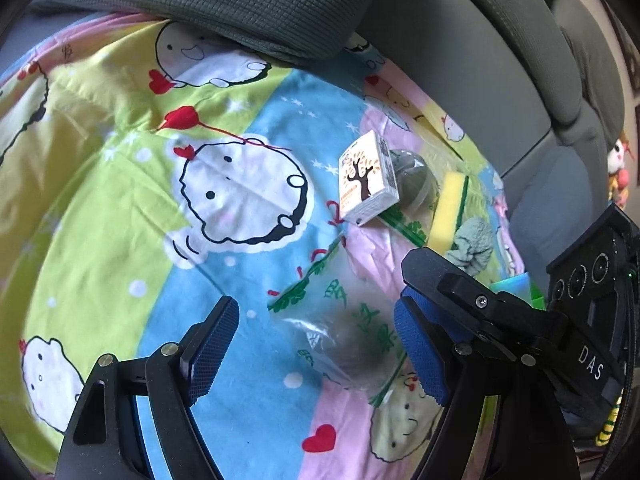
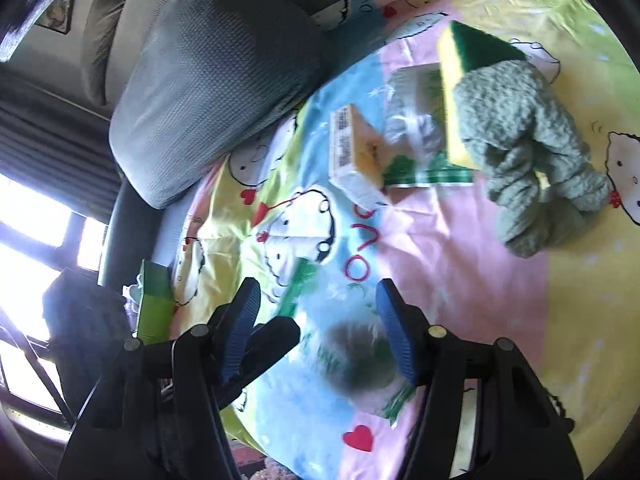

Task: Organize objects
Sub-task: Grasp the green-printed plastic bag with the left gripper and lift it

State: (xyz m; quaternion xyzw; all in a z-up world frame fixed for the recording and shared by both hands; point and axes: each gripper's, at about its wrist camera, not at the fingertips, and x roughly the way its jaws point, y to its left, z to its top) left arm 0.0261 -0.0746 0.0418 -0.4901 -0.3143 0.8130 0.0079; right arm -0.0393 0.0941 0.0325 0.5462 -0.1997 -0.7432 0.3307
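Cartoon-print bedsheet (image 1: 120,128), grey ribbed pillow (image 1: 248,4) behind. Clear crinkly bag (image 1: 344,336) with green print lies between both tongs, left (image 1: 316,344) and right (image 2: 320,332), each spread open. Tree-print box (image 1: 368,178), yellow sponge (image 1: 448,210) beyond

Blurred dark object (image 2: 360,356) inside plastic bag (image 1: 344,320)

— Where do my two wrist views look from?
— Both sit close above the cartoon sheet (image 1: 120,128), angled down, sharing the clear bag (image 1: 340,336) and small carton (image 2: 352,152) near the cushion-side edge.
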